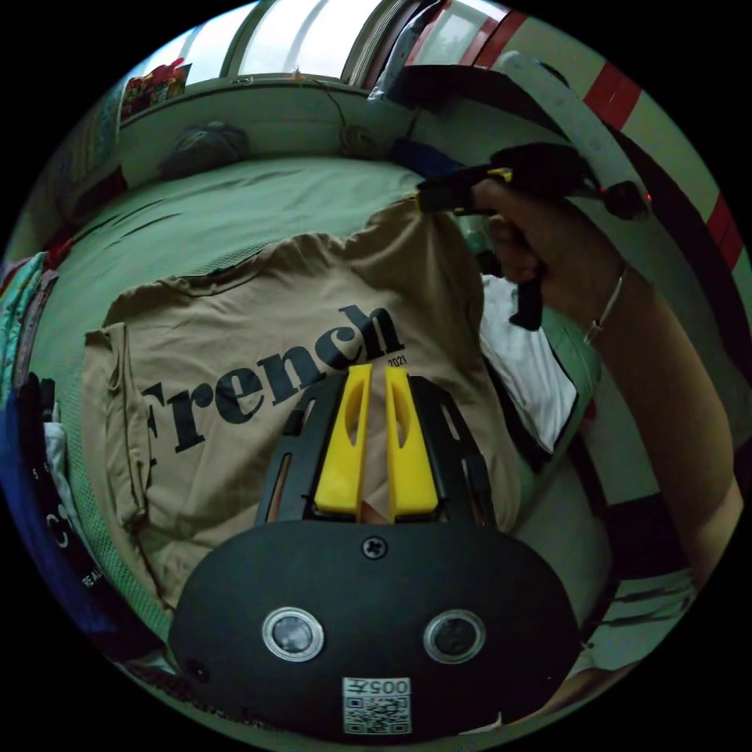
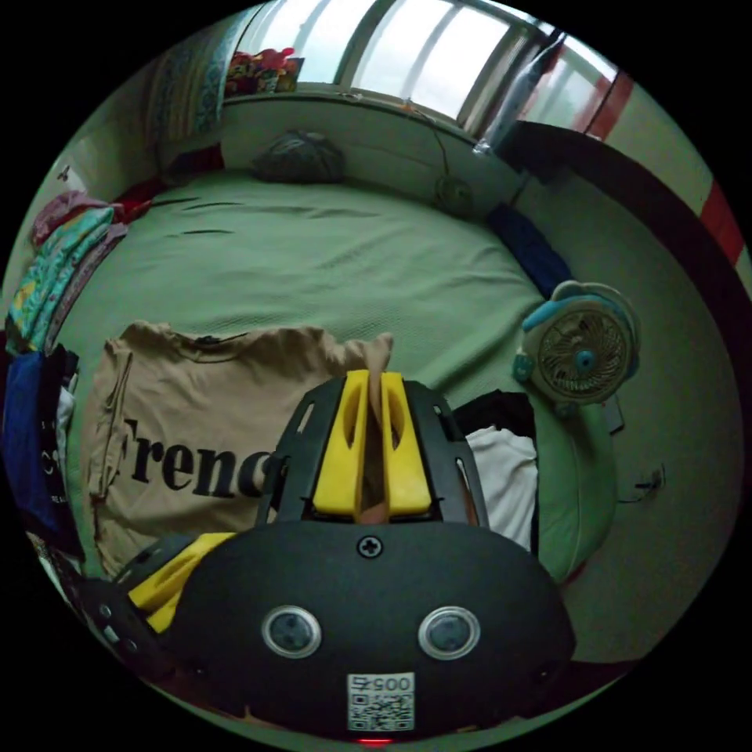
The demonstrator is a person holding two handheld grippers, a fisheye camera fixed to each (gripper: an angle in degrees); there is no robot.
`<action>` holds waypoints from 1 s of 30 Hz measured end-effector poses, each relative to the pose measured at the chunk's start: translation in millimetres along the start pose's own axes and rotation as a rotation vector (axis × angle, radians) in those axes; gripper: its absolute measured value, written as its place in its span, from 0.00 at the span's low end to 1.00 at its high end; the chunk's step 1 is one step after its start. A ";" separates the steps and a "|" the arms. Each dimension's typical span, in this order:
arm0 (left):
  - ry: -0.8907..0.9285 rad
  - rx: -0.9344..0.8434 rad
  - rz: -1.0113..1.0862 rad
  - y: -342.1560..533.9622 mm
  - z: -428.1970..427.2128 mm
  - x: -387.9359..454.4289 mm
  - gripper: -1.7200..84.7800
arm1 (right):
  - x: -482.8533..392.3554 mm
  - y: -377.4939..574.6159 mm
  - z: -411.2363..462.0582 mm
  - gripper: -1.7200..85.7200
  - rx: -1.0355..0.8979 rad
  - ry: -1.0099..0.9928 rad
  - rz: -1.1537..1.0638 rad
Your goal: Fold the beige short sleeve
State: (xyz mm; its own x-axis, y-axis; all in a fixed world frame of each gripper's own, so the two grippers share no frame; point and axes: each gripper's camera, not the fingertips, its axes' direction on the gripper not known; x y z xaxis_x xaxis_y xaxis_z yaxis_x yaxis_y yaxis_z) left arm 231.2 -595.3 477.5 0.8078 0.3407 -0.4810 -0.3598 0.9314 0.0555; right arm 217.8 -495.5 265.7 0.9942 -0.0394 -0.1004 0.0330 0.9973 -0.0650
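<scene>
**Beige shirt pinched at two points on a green bed**

A bed (image 2: 313,243) covered in green sheet was seen across the middle of both views, with a window (image 2: 423,55) along the top of the frame and a dark bundle (image 2: 298,157) set below the sill. A small fan (image 2: 583,352) was seen at the right of the right gripper view, beside a green pillow (image 2: 576,486). Stacked clothes (image 2: 55,258) were piled at the left edge, and a white garment (image 1: 525,360) lay at the right of the shirt.

The shirt (image 1: 258,352) was spread flat on the sheet, print upward, one sleeve folded in along its left side. In the left gripper view, the left gripper (image 1: 374,439) was seen at lower centre, its yellow jaws nearly together with beige cloth caught between them at the shirt's lower edge. In the right gripper view, the right gripper (image 2: 374,446) was closed on a raised fold of the shirt's right-hand corner, the cloth standing up between the jaws. That same gripper was seen at the upper right of the left gripper view, held in a hand (image 1: 548,251), with the shirt's corner lifted off the sheet at its tip.
</scene>
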 end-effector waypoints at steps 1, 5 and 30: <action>0.003 0.007 -0.006 1.0 -3.4 -2.8 0.07 | -6.6 -1.2 3.2 0.04 -0.016 -0.012 -0.012; -0.005 -0.012 -0.006 4.6 -9.5 -13.6 0.07 | -8.2 -3.9 8.9 0.06 -0.037 -0.060 -0.036; -0.032 -0.059 0.003 4.9 3.8 -67.5 0.07 | -38.4 41.5 8.7 0.03 0.049 -0.055 -0.202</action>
State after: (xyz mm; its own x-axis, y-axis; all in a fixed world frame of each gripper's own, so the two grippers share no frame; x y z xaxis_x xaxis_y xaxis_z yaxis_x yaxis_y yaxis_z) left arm 176.7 -613.2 513.6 0.8211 0.3480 -0.4524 -0.3881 0.9216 0.0046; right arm 181.9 -452.1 275.5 0.9709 -0.2369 -0.0362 0.2359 0.9713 -0.0299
